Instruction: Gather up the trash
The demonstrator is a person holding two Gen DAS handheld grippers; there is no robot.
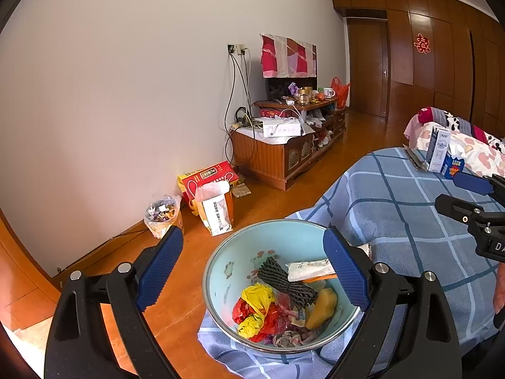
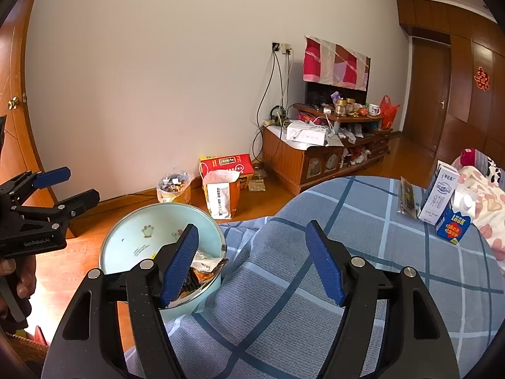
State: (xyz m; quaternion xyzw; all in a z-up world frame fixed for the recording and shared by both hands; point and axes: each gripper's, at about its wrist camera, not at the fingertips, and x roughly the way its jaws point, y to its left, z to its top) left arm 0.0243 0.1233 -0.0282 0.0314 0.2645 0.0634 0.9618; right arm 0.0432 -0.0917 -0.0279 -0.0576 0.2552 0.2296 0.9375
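**Both tongs released above the table, trash lying in the bowl**

My left tongs stand wide apart with nothing between the blue pads. They hang over the light blue bowl, which sits at the edge of the table on the blue checked cloth. In the bowl I see the trash: a black foam net, a white wrapper, a yellow plastic bag, red plastic and a yellowish piece near the right wall of the bowl.

My right tongs are also released, and they hold nothing. Between their pads I see only the checked cloth. The bowl is to their left in this view, partly behind the left pad, and a crumpled wrapper shows over its rim.

Further on the table, near its far right side, stand a white and blue milk carton and a smaller blue carton, just beside each other, with a flat dark packet lying to their left.

On the wooden floor by the wall there is a small bin with a plastic liner, a paper bag and a red box. Behind them is a low wooden cabinet with many things on it.
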